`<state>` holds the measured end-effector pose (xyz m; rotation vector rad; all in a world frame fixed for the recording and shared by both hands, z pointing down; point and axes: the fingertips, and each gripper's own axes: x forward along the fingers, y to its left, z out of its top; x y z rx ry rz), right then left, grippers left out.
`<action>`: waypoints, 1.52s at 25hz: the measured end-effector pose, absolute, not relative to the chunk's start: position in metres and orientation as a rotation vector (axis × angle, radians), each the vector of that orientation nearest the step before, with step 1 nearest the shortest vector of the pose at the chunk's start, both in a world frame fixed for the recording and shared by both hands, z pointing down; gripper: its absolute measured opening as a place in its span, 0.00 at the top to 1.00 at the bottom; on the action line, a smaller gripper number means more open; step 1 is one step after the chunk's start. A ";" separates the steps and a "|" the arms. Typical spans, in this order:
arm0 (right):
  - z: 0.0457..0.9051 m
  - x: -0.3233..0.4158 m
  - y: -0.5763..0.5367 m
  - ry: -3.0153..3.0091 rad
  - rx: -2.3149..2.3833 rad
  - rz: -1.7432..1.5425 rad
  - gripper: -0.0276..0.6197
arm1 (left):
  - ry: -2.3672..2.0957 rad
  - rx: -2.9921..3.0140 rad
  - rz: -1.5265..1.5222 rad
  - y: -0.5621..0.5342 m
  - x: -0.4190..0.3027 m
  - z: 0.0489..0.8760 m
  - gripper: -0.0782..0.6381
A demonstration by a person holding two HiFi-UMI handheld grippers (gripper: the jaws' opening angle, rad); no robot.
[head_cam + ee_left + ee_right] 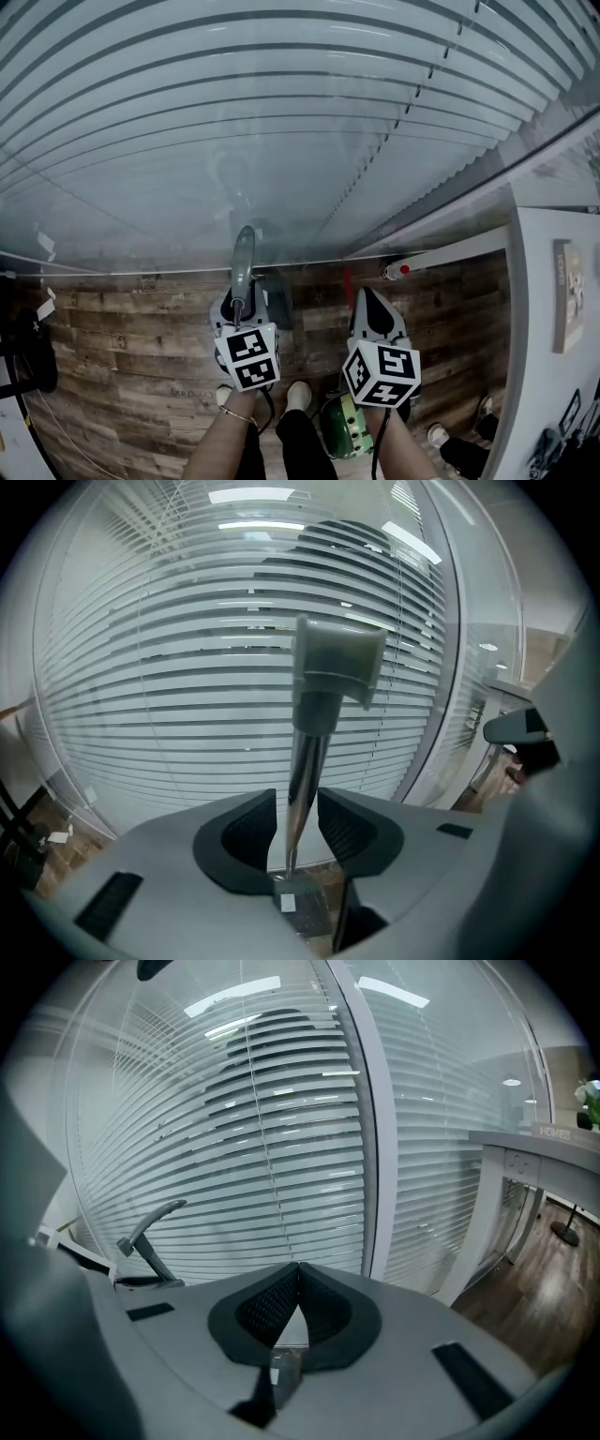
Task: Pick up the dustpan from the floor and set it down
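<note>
The dustpan (244, 258) looks already set down, upright ahead of the left gripper (296, 817). Its handle (305, 761) stands between slackened jaws that do not press it, so only withdrawal is left. The right gripper (297, 1288), alongside, is clenched on nothing. The pan's footing is hidden beneath the left gripper.

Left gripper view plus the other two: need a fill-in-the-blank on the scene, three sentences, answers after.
Between the left tool's open jaws stands the dustpan's ___.
The right tool's jaws are shut on ___.
Behind the glass hang horizontal ___.
Missing: handle; nothing; blinds.
</note>
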<state>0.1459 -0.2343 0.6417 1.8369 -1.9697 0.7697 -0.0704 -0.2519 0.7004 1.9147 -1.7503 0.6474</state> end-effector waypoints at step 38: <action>0.423 0.099 -0.167 -2.081 1.980 0.557 0.91 | -1.743 2.276 0.310 -0.176 -0.115 0.407 0.74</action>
